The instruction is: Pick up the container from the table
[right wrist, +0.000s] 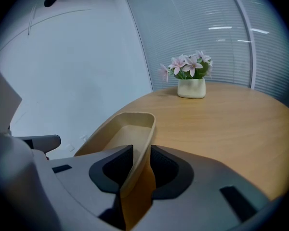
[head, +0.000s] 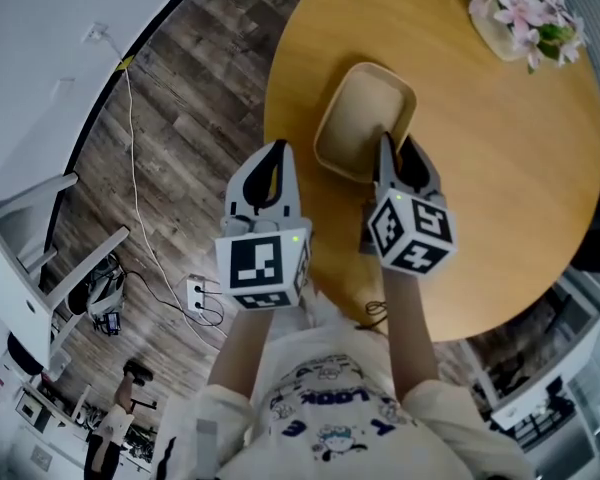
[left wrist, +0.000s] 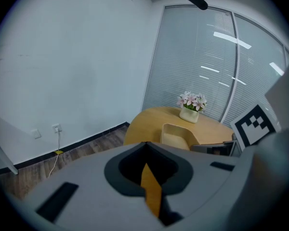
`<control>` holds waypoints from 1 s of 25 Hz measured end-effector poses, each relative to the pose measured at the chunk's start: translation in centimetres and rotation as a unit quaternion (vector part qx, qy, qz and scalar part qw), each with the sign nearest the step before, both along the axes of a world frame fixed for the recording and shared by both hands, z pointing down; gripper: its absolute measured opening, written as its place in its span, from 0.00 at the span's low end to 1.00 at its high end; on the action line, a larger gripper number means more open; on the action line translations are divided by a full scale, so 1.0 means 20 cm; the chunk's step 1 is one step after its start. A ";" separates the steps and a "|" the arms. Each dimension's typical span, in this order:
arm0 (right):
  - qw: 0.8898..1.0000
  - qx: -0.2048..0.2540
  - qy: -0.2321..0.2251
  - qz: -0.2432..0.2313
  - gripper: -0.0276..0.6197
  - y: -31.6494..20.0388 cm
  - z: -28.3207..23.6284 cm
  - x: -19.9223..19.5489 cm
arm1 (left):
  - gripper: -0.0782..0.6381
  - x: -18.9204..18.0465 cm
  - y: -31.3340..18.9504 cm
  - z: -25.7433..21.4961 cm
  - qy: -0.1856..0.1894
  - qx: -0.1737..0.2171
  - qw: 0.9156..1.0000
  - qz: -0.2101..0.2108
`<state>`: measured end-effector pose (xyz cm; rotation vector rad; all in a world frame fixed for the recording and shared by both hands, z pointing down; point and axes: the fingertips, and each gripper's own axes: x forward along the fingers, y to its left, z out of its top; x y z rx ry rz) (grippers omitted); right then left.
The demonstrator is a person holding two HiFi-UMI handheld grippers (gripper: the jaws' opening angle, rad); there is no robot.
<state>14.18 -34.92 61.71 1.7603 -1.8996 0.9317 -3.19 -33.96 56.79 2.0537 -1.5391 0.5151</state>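
Observation:
A beige oblong container (head: 358,118) sits near the edge of the round wooden table (head: 510,168). My right gripper (head: 392,150) is shut on its near right wall; in the right gripper view the container's thin wall (right wrist: 130,129) runs between the dark pads (right wrist: 166,165) of that gripper (right wrist: 140,154). Whether the container is off the table I cannot tell. My left gripper (head: 272,166) hangs left of the container, over the floor beyond the table edge. Its jaws (left wrist: 145,154) are closed together with nothing held. The container (left wrist: 176,134) shows ahead and to the right of it.
A white pot of pink flowers (head: 525,13) stands at the table's far side (right wrist: 191,81). On the wooden floor to the left lie a cable and a power strip (head: 195,290). White furniture (head: 30,218) stands at far left. A glass wall with blinds rises behind the table.

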 end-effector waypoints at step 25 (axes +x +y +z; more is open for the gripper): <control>0.998 0.060 0.011 0.011 0.06 0.08 -0.36 -0.02 | 0.11 -0.12 0.09 -0.30 0.013 0.050 0.998 -0.024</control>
